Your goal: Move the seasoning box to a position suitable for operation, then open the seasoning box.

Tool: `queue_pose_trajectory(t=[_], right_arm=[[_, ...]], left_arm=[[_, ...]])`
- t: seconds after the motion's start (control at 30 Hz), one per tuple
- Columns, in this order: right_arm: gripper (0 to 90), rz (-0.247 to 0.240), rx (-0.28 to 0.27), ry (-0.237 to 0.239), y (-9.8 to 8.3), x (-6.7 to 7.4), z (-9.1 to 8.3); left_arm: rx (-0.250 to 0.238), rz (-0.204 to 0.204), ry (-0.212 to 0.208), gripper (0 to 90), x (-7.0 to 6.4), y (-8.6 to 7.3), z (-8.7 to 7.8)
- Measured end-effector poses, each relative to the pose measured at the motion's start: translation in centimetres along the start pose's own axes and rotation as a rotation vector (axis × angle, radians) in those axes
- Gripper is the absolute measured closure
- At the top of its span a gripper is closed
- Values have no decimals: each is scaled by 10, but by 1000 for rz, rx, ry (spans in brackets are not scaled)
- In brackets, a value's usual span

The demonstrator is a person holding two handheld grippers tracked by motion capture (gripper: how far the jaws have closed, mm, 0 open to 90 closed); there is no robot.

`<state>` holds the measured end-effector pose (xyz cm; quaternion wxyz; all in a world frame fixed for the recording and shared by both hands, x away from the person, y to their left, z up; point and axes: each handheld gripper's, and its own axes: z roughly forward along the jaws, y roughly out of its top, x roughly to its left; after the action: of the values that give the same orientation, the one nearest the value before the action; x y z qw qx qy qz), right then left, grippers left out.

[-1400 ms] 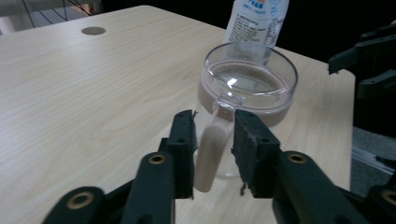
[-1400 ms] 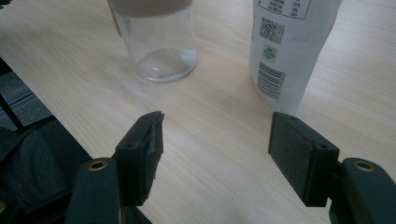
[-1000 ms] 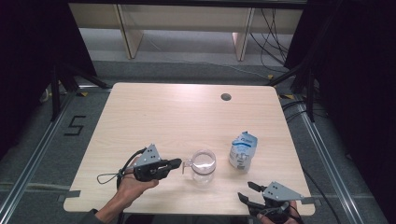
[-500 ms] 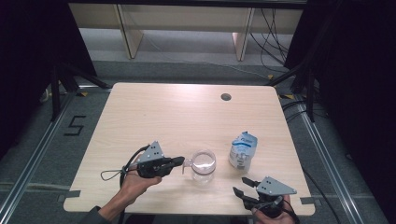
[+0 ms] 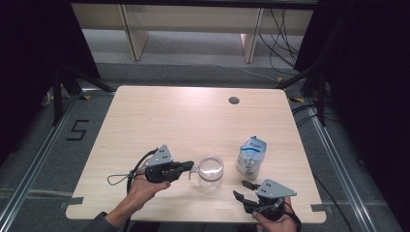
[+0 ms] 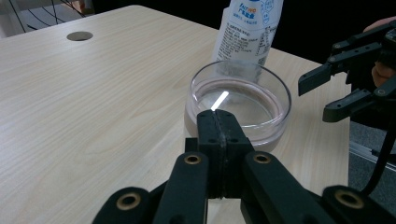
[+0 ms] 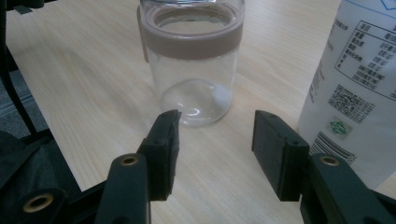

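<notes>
Forearms come in from the near edge of the desk (image 5: 159,116), one hand on each claw. The left hand (image 5: 145,189) lies low over the wood, wrist level, and points the left claw (image 5: 189,165) sideways at the jar (image 5: 211,170). Its jaws are pressed fully together, and their tips sit against the jar's rim; whether they pinch a small tab there I cannot tell. The jar stands upright near the front middle of the desk, clear glass with a pinkish band below the mouth. The right hand (image 5: 273,220) sits at the front right corner, its right claw (image 5: 243,189) angled up and left toward the gap between the jar and the pouch (image 5: 251,157). Its jaws stand apart with nothing between them, and have just been closing a little. The pouch stands just right of the jar, apart from it.
</notes>
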<state>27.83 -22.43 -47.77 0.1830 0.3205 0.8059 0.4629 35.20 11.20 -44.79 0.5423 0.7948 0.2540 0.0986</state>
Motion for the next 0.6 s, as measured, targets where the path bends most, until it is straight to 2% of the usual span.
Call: queue_pose_trajectory(t=[0.1, 0.23, 0.27, 0.33, 0.4, 0.43, 0.47, 0.5, 0.6], right_arm=[[522, -12, 5, 14, 1, 0, 3], [522, -16, 1, 8, 2, 0, 4], [521, 13, 9, 15, 2, 3, 4], [519, -17, -1, 17, 2, 2, 6], [519, -17, 6, 14, 3, 1, 6], [519, -34, 3, 13, 3, 0, 7], [519, -4, 6, 10, 3, 2, 7], [520, 3, 12, 11, 3, 3, 8], [530, -18, 9, 14, 4, 3, 9]], left_arm=[[-6, -6, 2, 891, 0, 1, 0], [-4, -2, -2, 891, -1, 1, 1], [-6, -1, -5, 889, -2, 2, 1], [-14, -5, -15, 888, -3, 2, 2], [-16, -5, -15, 888, -3, 3, 3], [-9, -4, -7, 888, -3, 4, 3], [-10, -7, -8, 888, -3, 4, 4], [-8, -2, -8, 889, -3, 4, 4], [-13, 0, -18, 888, -3, 4, 5]])
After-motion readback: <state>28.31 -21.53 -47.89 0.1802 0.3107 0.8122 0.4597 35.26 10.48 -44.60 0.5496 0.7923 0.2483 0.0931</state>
